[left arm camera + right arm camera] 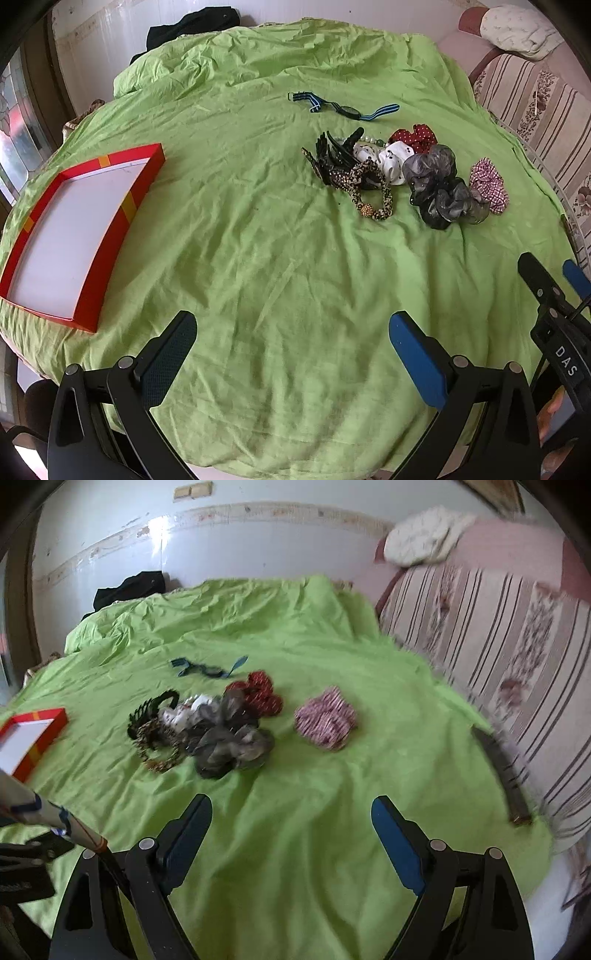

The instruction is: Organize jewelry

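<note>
A pile of hair accessories lies on the green cloth: black claw clips (334, 155), a leopard-print scrunchie (373, 192), a white dotted scrunchie (391, 162), a red dotted scrunchie (415, 138), a grey sheer scrunchie (437, 188) and a pink checked scrunchie (489, 184). A blue striped watch (347, 107) lies behind them. A red box with a white inside (70, 229) sits at the left. My left gripper (291, 332) is open and empty, well short of the pile. My right gripper (291, 816) is open and empty, near the pile (221, 723) and the pink checked scrunchie (327, 720).
The green cloth (258, 258) covers a round table. A striped sofa (498, 657) stands at the right with a white cushion (424, 535). A dark flat object (502, 775) lies at the cloth's right edge. Black clothing (192, 29) lies at the back.
</note>
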Available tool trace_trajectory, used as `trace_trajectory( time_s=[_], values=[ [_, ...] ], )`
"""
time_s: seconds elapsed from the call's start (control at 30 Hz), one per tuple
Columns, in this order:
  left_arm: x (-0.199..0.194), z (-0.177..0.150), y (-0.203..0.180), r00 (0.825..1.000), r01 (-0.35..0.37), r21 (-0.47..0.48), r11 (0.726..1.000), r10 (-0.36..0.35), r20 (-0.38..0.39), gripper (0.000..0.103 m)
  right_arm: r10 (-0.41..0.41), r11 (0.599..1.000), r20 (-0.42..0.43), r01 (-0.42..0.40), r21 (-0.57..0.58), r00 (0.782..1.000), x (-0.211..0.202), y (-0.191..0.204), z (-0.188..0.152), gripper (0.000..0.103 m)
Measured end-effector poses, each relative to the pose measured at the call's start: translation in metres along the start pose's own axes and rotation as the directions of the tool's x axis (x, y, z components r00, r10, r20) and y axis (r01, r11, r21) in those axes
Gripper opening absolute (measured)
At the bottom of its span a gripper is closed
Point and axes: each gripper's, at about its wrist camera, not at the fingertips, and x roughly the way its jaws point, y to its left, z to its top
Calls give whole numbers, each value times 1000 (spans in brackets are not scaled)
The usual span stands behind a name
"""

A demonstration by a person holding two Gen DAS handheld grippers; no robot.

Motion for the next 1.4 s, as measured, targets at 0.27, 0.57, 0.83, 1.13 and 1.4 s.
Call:
trace_trajectory(
  time_s=[0.27,0.57,0.83,1.13,1.4],
  values=[
    [10,1,4,1000,1,-8,1000,-2,-24,103,30,999,-88,-26,40,996,17,-4,-1,89],
    [9,29,25,1000,13,-17,1000,-13,5,103,76,996,-101,-70,63,992,31,-15,11,88],
    [11,73,28,986,164,23,986,-165,5,90,223,967,-136,-202,156,965,55,-30,33,76],
    [69,106,-12,929,362,42,931,-357,-95,75,435,884,-176,-382,270,883,96,-28,51,72],
    [120,112,-27,882,433,-61,899,-437,-177,51,482,862,-213,-415,291,850,127,-13,54,72]
  ],
)
